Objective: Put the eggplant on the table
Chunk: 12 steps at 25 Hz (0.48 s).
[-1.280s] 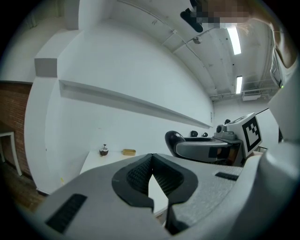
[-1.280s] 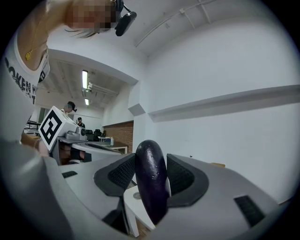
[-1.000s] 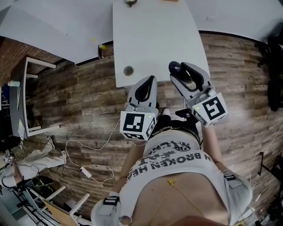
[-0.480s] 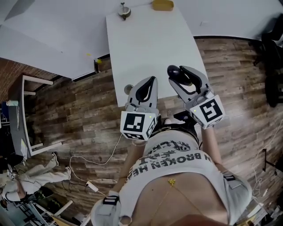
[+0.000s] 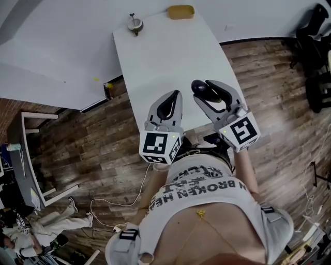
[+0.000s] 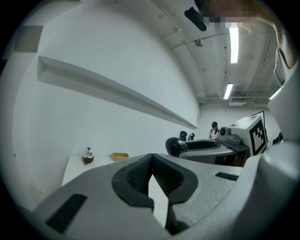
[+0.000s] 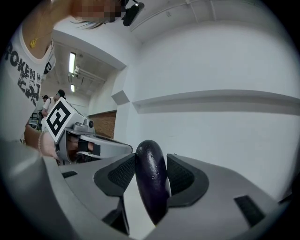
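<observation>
Between the right tongs (image 7: 151,161) the eggplant (image 7: 151,185) sits, apparently clamped.

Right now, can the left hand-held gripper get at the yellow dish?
Probably not from here: the yellow dish sits at the table's far end, the left hand-held gripper over its near end. Nothing lies between them, so moving closer should do.
</observation>
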Motion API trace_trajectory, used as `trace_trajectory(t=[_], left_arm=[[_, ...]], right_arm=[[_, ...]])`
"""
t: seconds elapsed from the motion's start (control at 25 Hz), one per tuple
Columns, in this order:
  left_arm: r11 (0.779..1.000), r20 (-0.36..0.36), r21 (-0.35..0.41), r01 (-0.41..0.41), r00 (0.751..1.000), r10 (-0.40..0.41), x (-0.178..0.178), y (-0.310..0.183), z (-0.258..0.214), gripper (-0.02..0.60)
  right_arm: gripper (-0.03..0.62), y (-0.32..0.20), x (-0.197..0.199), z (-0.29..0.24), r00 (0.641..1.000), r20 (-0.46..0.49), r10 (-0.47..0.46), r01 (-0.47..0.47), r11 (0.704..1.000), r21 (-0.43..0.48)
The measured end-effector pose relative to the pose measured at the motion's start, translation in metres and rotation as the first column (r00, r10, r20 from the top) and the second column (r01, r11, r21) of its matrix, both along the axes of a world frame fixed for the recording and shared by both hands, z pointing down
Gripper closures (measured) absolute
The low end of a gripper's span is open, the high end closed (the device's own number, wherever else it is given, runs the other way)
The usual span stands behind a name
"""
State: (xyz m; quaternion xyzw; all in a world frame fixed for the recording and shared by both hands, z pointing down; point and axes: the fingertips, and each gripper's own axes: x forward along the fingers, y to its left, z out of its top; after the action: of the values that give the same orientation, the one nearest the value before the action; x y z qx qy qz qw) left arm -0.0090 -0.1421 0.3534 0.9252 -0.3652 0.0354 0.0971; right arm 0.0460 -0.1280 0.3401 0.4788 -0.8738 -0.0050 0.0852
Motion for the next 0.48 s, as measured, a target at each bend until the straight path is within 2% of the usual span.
trace_trajectory(t=[0.24,0.48], left_arm=[[1.0,-0.001,-0.007,-0.025,1.0,0.025,-0.007,-0.013,0.004,0.575],[1.0,-0.006,-0.012,-0.019,1.0,0.019,-0.023,-0.02,0.01,0.575]], right_arm=[[0.387,-0.012,-0.003,0.01,0.998,-0.04,0.04,-0.041,0.999,-0.026],[0.387,-0.02,-0.016,0.017,0.997,-0.058,0.042,-0.044,0.998,-0.034]])
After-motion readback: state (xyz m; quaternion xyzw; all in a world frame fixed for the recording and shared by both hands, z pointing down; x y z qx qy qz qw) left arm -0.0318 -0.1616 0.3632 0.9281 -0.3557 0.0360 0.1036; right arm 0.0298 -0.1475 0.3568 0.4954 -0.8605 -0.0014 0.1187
